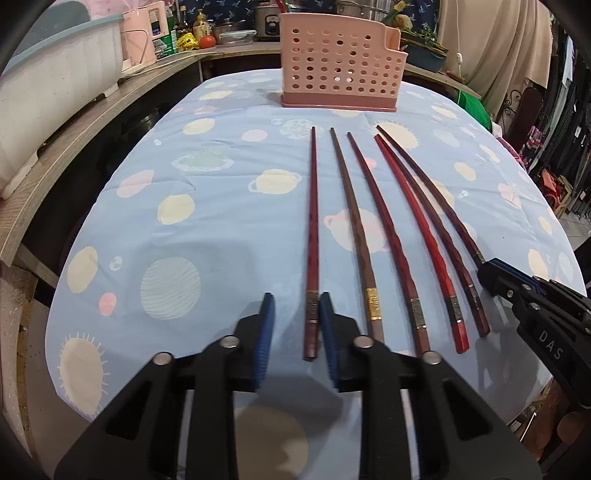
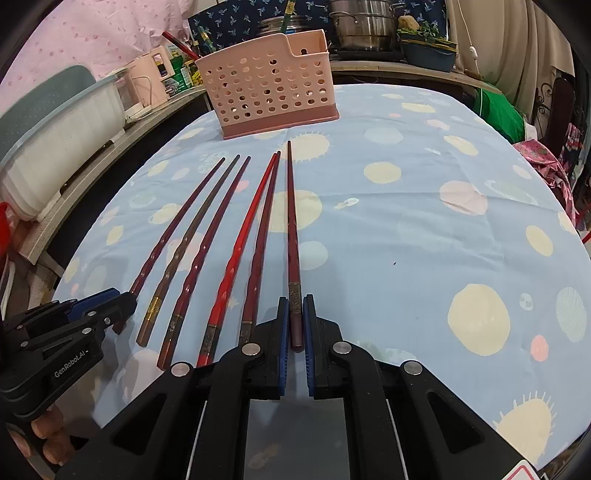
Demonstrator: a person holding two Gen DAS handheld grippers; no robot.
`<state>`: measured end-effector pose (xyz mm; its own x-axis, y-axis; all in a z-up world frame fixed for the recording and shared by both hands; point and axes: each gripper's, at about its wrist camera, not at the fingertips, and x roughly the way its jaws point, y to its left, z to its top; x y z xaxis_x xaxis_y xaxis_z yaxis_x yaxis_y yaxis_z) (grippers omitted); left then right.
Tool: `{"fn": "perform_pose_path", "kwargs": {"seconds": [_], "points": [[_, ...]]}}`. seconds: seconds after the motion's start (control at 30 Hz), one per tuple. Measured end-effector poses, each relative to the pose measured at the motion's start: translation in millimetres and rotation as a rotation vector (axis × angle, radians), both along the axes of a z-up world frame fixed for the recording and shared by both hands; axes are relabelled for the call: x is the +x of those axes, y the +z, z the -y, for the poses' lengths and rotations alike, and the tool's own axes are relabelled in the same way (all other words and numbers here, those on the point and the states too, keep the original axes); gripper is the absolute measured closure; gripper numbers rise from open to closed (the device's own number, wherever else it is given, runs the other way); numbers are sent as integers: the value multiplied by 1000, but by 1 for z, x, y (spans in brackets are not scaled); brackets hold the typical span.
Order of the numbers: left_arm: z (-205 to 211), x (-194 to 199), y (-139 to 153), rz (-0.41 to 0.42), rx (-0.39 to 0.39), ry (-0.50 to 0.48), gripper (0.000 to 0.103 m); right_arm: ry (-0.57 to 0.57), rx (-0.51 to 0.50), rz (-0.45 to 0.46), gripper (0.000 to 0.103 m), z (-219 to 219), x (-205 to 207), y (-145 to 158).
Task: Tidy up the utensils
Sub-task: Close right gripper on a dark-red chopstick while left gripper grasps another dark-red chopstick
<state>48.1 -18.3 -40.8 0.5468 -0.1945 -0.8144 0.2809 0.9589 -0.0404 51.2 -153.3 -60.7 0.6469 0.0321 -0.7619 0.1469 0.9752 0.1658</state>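
Observation:
Several red and brown chopsticks lie side by side on the blue tablecloth, tips toward a pink perforated utensil holder (image 1: pixel 338 61) at the far edge; it also shows in the right wrist view (image 2: pixel 267 83). My left gripper (image 1: pixel 297 306) is open, with the handle of the leftmost chopstick (image 1: pixel 313 236) lying between its fingers. My right gripper (image 2: pixel 296 304) is shut on the handle of the rightmost dark chopstick (image 2: pixel 291 229), which still lies along the cloth. In the left wrist view the right gripper (image 1: pixel 487 275) appears at the right, on that chopstick's end.
A blue tablecloth (image 1: pixel 207 206) with planet prints covers the table. A white tub (image 1: pixel 55 96) sits on a wooden counter at left. Pots, bottles and a pink appliance (image 1: pixel 142 35) crowd the back counter. Green cloth (image 2: pixel 502 110) hangs beyond the table's right edge.

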Motion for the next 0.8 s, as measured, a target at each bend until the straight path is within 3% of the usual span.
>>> {"fn": "perform_pose_path", "kwargs": {"seconds": [0.07, 0.43, 0.8], "points": [[1, -1, 0, -4, -1, -8, 95, 0, 1, 0, 96, 0, 0, 0], [-1, -2, 10, -26, -34, -7, 96, -5, 36, 2, 96, 4, -11, 9], [-12, -3, 56, 18, -107, 2, 96, -37, 75, 80, 96, 21, -20, 57]]}}
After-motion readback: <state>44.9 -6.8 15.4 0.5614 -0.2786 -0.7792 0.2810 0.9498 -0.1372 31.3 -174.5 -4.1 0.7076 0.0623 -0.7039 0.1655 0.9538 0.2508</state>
